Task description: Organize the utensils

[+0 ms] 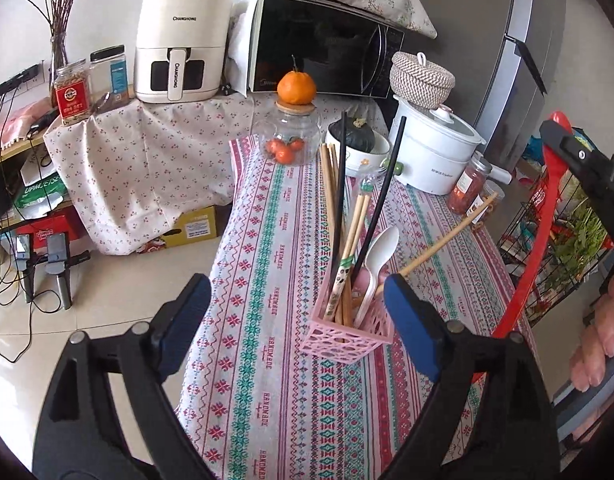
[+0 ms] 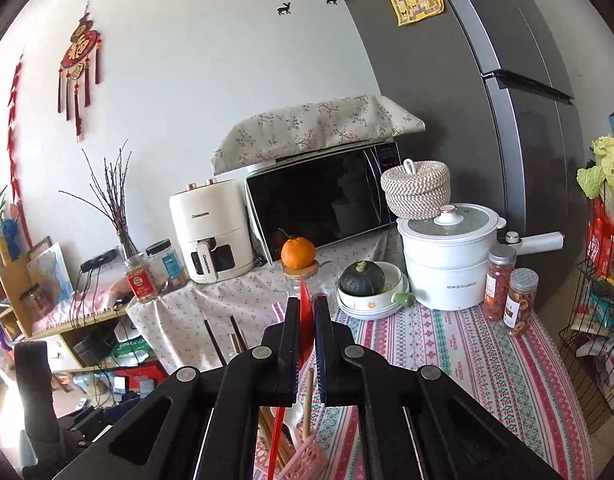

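While right gripper (image 2: 306,312) clamps red spoon (image 1: 545,216), left gripper (image 1: 297,300) gapes empty.

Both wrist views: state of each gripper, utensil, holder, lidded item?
left gripper: open, empty
right gripper: shut on red spoon
red spoon: held off the table
pink basket: upright, holds chopsticks and white spoons
glass jar: lidded, orange on top
white pot: lid on
microwave: door closed
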